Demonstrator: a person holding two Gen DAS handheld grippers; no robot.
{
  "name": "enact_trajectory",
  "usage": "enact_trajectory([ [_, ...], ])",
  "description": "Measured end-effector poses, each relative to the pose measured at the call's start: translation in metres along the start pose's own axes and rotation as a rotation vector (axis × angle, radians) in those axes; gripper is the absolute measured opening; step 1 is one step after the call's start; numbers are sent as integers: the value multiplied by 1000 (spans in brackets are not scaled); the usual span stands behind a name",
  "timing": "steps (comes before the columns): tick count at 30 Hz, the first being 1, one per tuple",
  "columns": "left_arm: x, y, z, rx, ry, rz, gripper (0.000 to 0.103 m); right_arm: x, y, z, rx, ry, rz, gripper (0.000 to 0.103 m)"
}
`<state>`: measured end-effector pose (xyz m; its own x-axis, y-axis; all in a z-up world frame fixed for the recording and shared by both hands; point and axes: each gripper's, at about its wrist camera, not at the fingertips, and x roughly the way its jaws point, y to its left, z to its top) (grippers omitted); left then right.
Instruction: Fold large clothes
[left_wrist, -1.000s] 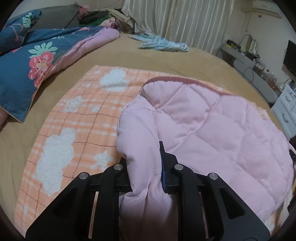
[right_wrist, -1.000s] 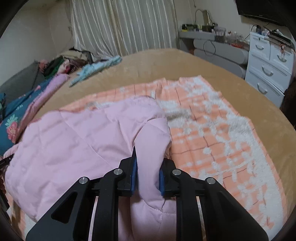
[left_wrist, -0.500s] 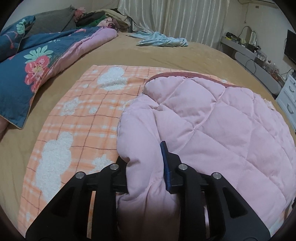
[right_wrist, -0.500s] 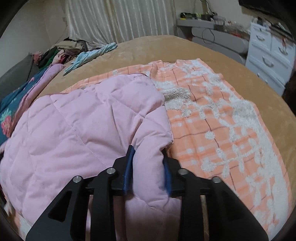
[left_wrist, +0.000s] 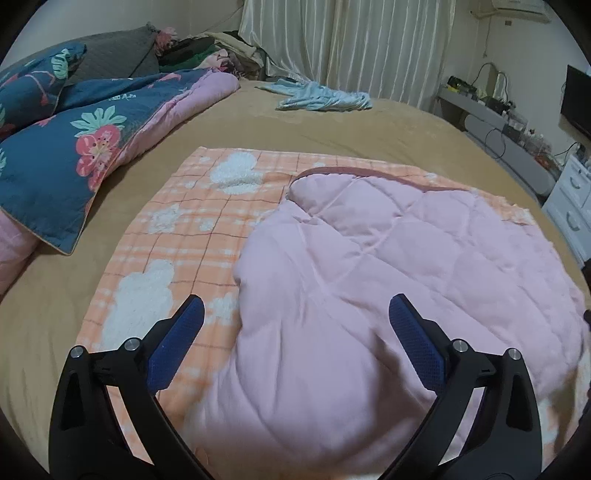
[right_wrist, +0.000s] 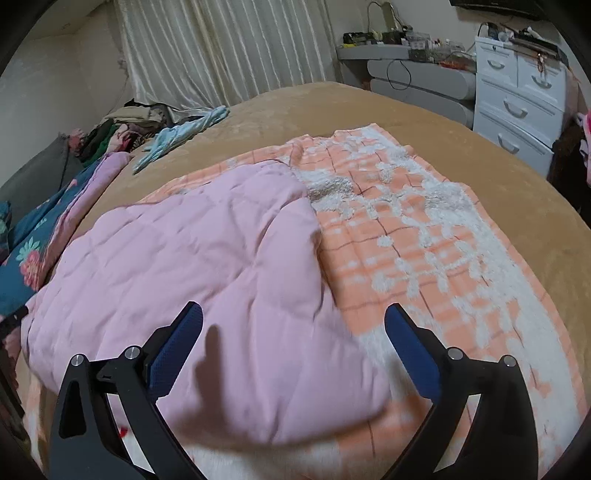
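Note:
A pink quilted garment (left_wrist: 388, 266) lies folded over an orange checked fleece piece with white fluffy patches (left_wrist: 192, 236) on the bed. It shows in the right wrist view too (right_wrist: 207, 266), with the orange fleece (right_wrist: 417, 236) to its right. My left gripper (left_wrist: 295, 321) is open and empty, its blue pads either side of the pink fabric's left edge. My right gripper (right_wrist: 293, 321) is open and empty above the pink fabric's right edge.
A tan bed cover (left_wrist: 332, 129) lies under everything. A blue floral duvet (left_wrist: 74, 147) lies at the left. A light blue garment (left_wrist: 321, 98) and a clothes pile (right_wrist: 122, 133) sit at the far side. White drawers (right_wrist: 517, 103) stand right of the bed.
Both grippers were shut on folds of the pink garment. Both have opened wide and let go, and the fabric has dropped flat onto the orange fleece.

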<state>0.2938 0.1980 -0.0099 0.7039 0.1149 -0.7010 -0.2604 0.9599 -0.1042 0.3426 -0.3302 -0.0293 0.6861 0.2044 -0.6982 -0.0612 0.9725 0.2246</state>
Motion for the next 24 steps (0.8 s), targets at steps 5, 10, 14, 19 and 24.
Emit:
enact_trajectory([
  [5, -25, 2, -9, -17, -9, -5, 94, -18, -1, -16, 9, -6, 0, 99],
  [10, -41, 2, -23, -17, -8, 6, 94, -29, -4, -30, 37, 1, -2, 99],
  [14, -44, 3, -37, -27, 14, 17, 94, -32, -10, -38, 86, 14, 7, 99],
  [19, -41, 9, -57, -102, 60, 15, 94, -31, -15, -45, 141, 34, 19, 99],
  [24, -39, 21, -74, -245, 101, -54, 94, -26, -12, -54, 159, 57, 34, 99],
])
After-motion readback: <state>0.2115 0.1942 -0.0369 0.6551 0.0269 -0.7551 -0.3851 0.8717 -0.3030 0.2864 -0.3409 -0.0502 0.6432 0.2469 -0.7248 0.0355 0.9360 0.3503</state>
